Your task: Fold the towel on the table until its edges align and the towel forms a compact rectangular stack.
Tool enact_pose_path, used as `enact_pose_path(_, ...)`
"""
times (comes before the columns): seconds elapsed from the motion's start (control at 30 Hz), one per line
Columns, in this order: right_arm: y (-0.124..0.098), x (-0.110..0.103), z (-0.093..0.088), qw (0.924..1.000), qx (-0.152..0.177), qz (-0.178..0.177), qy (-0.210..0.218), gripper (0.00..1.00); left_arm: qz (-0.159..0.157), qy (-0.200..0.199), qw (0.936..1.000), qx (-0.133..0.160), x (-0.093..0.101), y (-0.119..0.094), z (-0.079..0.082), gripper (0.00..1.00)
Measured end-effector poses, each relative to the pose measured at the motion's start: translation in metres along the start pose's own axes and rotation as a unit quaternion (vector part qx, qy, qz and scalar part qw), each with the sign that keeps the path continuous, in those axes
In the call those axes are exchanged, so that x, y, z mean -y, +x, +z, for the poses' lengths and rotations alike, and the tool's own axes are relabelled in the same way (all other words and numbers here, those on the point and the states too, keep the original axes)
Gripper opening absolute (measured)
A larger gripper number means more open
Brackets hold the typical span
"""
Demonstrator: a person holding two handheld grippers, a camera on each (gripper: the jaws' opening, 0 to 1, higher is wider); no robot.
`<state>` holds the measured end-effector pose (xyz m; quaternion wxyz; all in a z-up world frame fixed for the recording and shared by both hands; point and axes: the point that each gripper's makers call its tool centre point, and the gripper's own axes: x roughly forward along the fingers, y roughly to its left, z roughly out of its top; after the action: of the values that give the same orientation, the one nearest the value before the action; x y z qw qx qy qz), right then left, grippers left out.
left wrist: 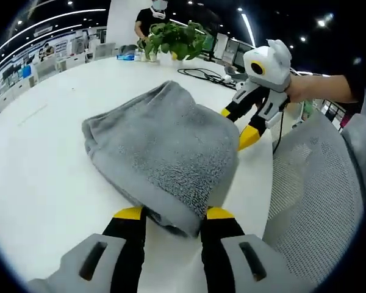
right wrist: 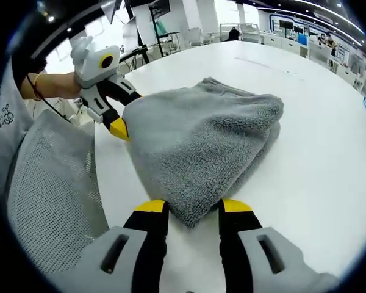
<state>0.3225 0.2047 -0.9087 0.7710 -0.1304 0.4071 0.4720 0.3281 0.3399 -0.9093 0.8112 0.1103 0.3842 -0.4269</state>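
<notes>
Down at the bottom of the left gripper view, my left gripper [left wrist: 172, 215] has its yellow-tipped jaws apart, one on each side of the towel's [left wrist: 165, 146] near corner, not pressed onto it. The towel is grey and fluffy, lying folded in thick layers on the white bench [left wrist: 43, 159]. It spreads away from me in a rough, rounded bundle, and its edges are not squared up. Past its far right corner sits my right gripper [left wrist: 247, 125], held in my hand [left wrist: 302, 88], its yellow tips right at the towel's edge. To the right, just off the bench, there's a grey mesh chair [left wrist: 317, 183]. Further back a black cable [left wrist: 201, 74] lies on the bench, then a green plant [left wrist: 174, 39], with a person [left wrist: 149, 21] standing behind it.

Over in the right gripper view, my right gripper [right wrist: 192, 207] shows its jaws apart too, straddling the towel's [right wrist: 201, 143] near corner. The folded stack rises thick on the right side. At the far left corner my left gripper [right wrist: 119, 125] touches the towel's edge; whether it pinches the cloth there, I cannot tell. The chair [right wrist: 49, 189] fills the left, and the bench [right wrist: 317, 152] runs away to the right.
</notes>
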Motion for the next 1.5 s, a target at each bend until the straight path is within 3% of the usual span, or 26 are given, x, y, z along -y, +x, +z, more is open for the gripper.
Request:
enact_pose_path(0.53, 0.023, 0.049, 0.035, 0.9989, 0.02, -0.041, -0.008, 0.31, 0.026, 0.015, 0.9996, -0.002, -0.053, 0.02, 0.03, 0.32)
enact_pose_path(0.93, 0.04, 0.081, 0.06, 0.9953, 0.028, -0.089, -0.027, 0.29, 0.043, -0.017, 0.9987, -0.019, -0.091, 0.033, 0.051, 0.28)
enact_pose_path(1.2, 0.046, 0.096, 0.07, 0.993, 0.037, -0.107, -0.034, 0.28, 0.05, -0.011, 0.9984, -0.023, -0.103, 0.039, 0.058, 0.27)
enact_pose_path(1.5, 0.047, 0.096, 0.073, 0.9923, 0.035, -0.117, -0.022, 0.29, 0.068, 0.018, 0.9967, -0.04, -0.112, 0.043, 0.063, 0.26)
